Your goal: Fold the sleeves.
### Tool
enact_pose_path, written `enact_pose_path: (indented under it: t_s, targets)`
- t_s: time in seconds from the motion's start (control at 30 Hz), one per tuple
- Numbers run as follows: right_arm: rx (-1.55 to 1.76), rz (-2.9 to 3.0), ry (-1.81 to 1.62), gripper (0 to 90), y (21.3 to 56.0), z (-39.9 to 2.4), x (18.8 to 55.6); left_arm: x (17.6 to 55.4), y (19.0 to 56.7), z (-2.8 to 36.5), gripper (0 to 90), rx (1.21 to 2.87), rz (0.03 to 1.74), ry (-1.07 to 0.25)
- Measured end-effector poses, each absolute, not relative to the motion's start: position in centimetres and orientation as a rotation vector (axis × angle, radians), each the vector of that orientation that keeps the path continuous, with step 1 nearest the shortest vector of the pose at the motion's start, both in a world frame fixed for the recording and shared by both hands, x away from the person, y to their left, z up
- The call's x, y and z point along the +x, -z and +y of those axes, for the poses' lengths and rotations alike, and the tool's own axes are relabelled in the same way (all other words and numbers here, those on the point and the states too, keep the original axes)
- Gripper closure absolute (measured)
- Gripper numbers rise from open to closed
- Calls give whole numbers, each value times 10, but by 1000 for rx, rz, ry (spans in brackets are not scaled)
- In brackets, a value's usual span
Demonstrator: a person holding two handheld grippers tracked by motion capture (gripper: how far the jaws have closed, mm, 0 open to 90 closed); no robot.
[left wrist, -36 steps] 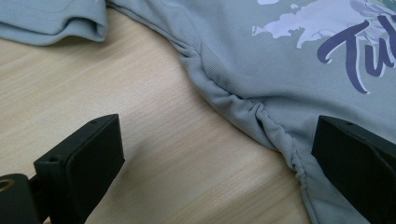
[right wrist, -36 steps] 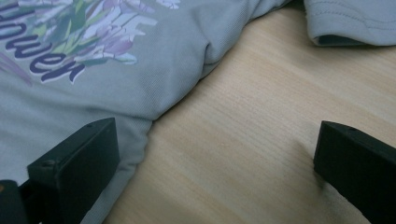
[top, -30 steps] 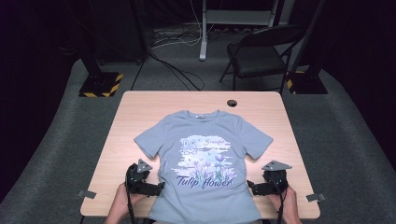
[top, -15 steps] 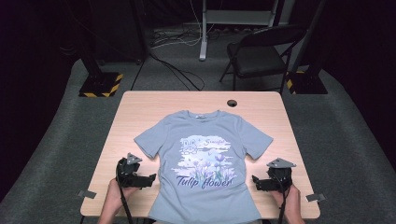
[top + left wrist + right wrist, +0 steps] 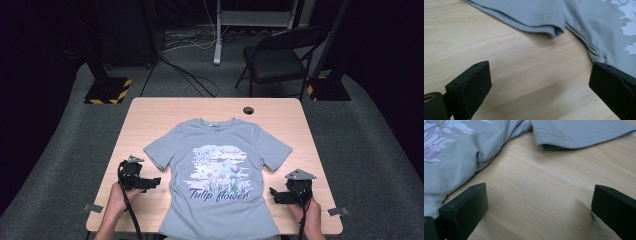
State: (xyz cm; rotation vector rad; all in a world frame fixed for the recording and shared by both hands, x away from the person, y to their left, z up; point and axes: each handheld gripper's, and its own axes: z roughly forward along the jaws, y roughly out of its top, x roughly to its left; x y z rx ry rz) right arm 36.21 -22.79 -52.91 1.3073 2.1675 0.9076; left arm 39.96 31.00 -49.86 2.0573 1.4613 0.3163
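While jaws gape, left gripper [image 5: 155, 183] beside T-shirt [image 5: 218, 175] hem, bare table [image 5: 150, 120] around

From my end the t-shirt [image 5: 220, 165] is a pale grey-blue with a white and purple flower print on the chest and dark blue "Tulip flower" script under it, and up close the fabric looks flatter grey with matching stitching along the sleeve hems. The table [image 5: 150, 120] is light wood with a fine grain and one small black round thing [image 5: 248, 110] near the far edge. Both grippers, left gripper [image 5: 152, 183] and right gripper [image 5: 274, 194], are plain matte black, and the floor stands in the back have yellow-black hazard stripes [image 5: 107, 93]
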Motion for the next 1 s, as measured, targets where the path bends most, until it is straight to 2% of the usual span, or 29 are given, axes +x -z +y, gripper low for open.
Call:
enact_pose_path:
  t_s: [0.47, 0.83, 1.0]
  targets:
    - [1316, 2165, -910, 3, 529, -228, 362, 456, 490, 319, 58, 2081, 1532, -244]
    - [1317, 2167, -913, 8, 529, -228, 362, 485, 489, 320, 73, 2088, 1578, -214]
    - [1317, 2167, -914, 9, 529, -228, 362, 496, 491, 321, 91, 2088, 1591, -160]
